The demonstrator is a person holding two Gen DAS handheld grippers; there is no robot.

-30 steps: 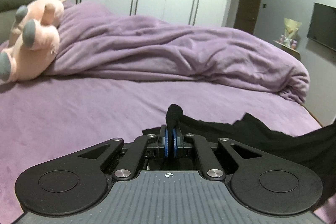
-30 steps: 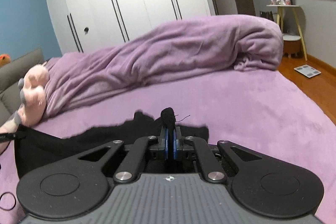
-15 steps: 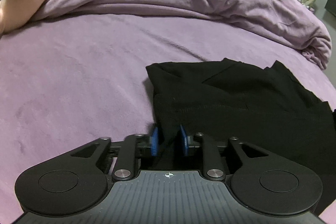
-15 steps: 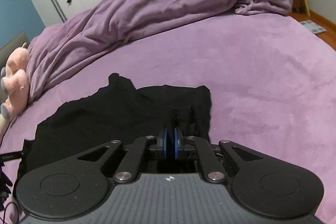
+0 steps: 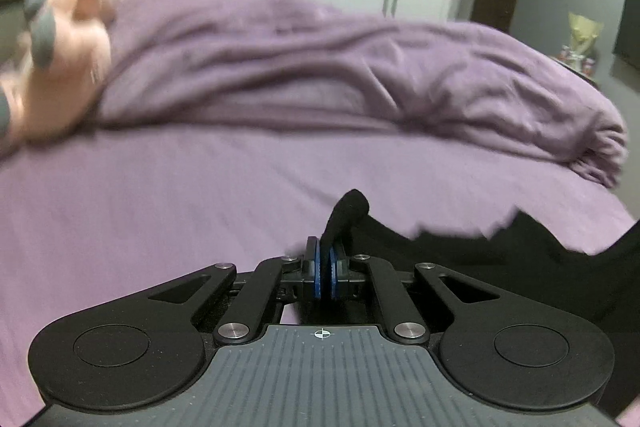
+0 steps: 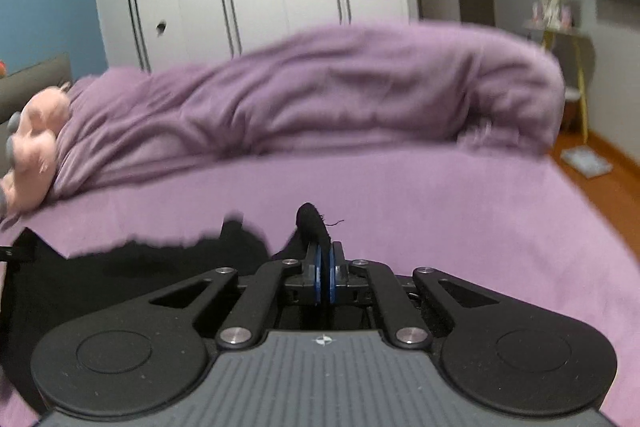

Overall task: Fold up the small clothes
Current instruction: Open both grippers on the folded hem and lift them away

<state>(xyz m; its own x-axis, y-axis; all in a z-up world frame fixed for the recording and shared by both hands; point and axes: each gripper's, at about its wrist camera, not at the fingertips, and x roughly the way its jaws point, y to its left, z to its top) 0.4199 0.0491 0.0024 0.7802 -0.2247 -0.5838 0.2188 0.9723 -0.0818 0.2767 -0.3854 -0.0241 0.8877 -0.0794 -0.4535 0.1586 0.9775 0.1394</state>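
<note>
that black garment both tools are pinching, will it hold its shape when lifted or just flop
Probably flops: the black garment sags in a ragged-edged sheet between the left tool and right tool, and a soft nub bends over above each pinch. It looks thin, so likely light. The purple bed sheet looks plush, so dragged fabric may catch rather than slide.

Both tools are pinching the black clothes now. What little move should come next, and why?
Probably carry both corners forward and lower them onto the bed. The left tool and right tool are each shut on a bunched corner of the black garment, which hangs between them, so laying it down evenly should make a fold.
</note>
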